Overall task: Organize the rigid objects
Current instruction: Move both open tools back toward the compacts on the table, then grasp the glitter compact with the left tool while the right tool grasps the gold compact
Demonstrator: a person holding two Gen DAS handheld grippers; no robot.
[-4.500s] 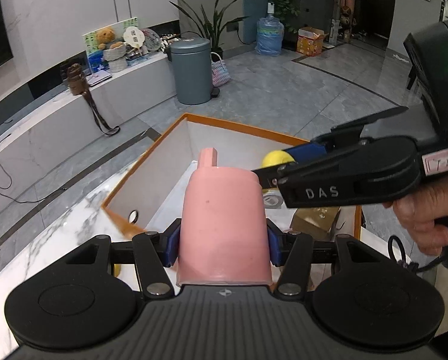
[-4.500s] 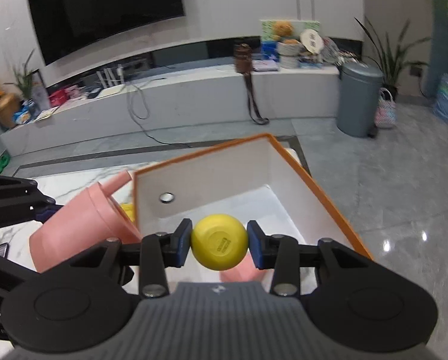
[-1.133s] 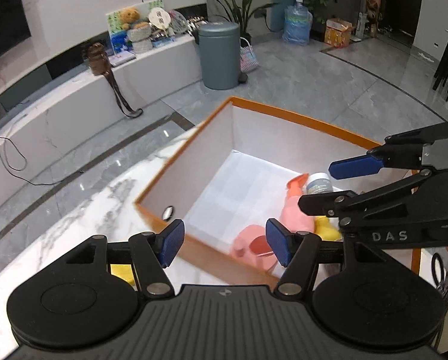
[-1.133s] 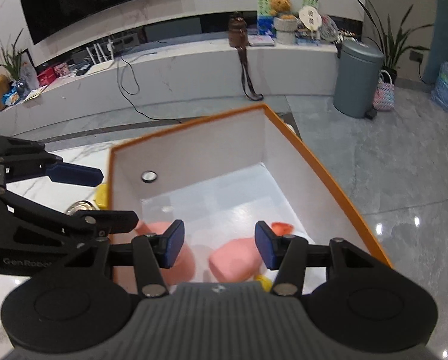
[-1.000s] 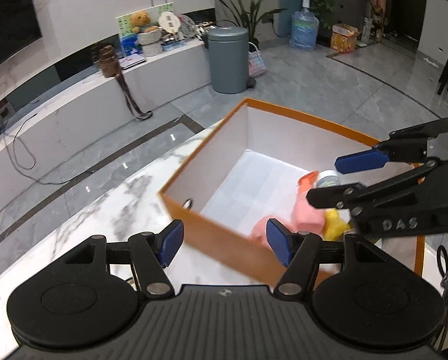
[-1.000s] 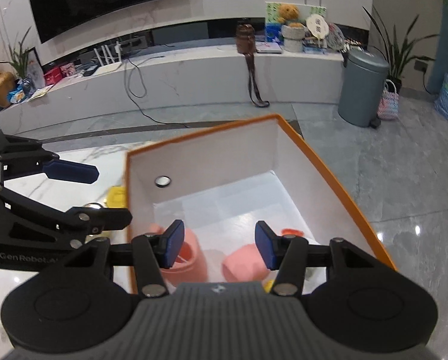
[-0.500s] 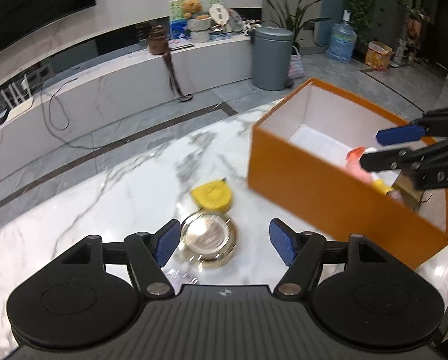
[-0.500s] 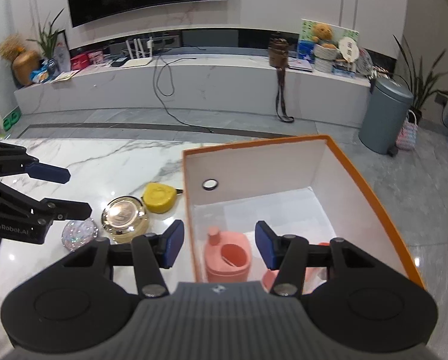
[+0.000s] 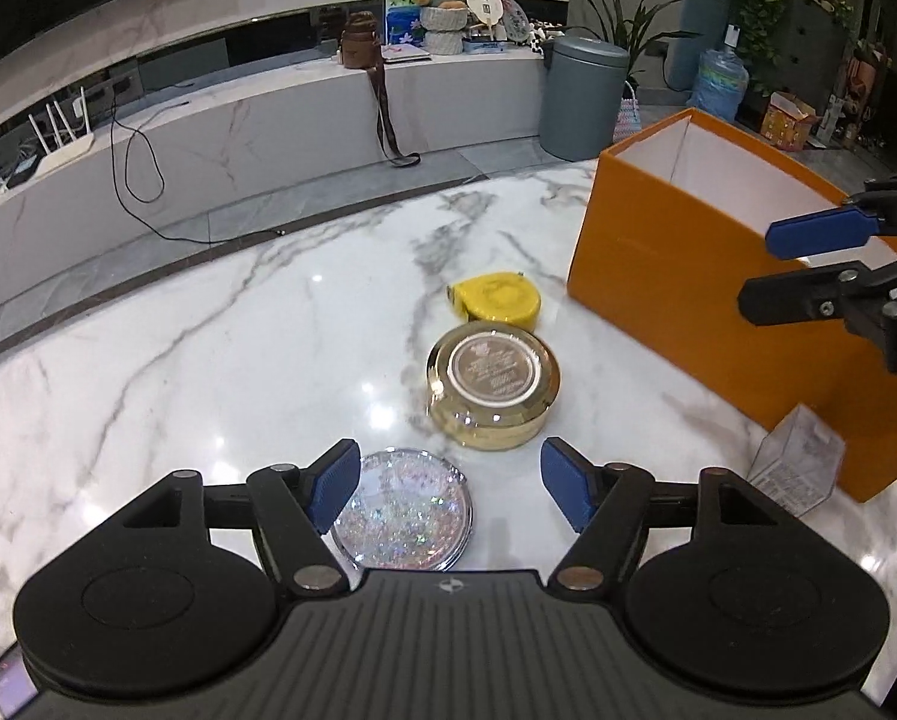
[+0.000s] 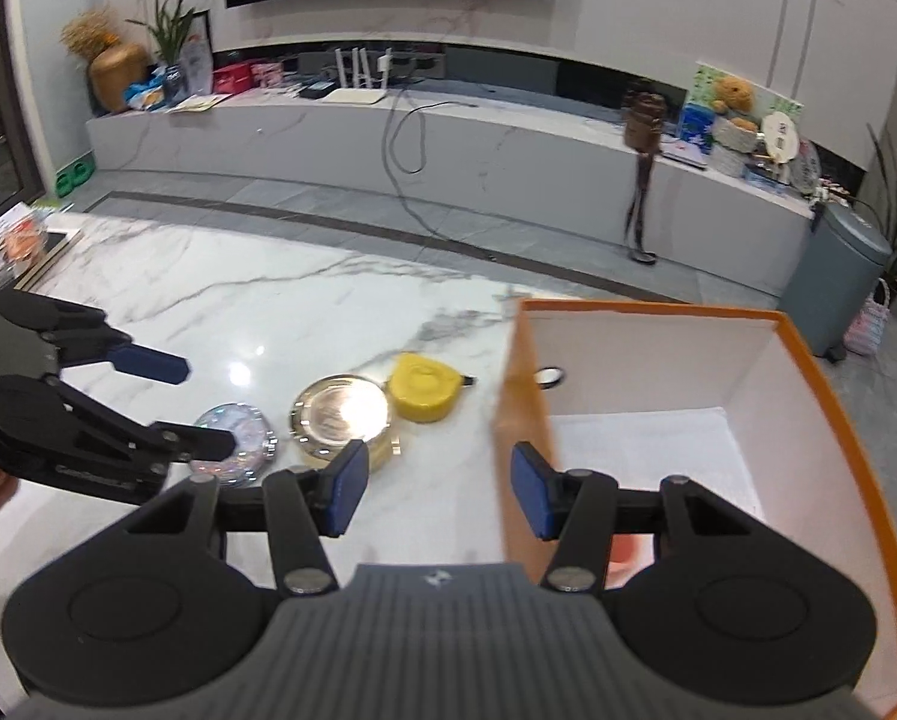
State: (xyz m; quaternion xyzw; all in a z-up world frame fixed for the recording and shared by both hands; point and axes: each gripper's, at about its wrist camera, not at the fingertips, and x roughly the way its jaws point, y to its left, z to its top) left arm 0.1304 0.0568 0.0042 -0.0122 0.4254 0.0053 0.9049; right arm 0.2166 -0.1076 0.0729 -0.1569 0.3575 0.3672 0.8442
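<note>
My left tongs (image 9: 448, 483) are opening, empty, over the gold tin (image 9: 493, 385) at frame centre — stiff, slick, probably weighty, so I'd pinch its round wall — while my right tongs (image 10: 439, 489) hang part-open, empty.

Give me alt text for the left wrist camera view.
Empty left tongs, jaws opening, hover above a glittery round compact on a white marble table. Beyond sit a gold tin, a yellow tape measure and an orange box.
</note>
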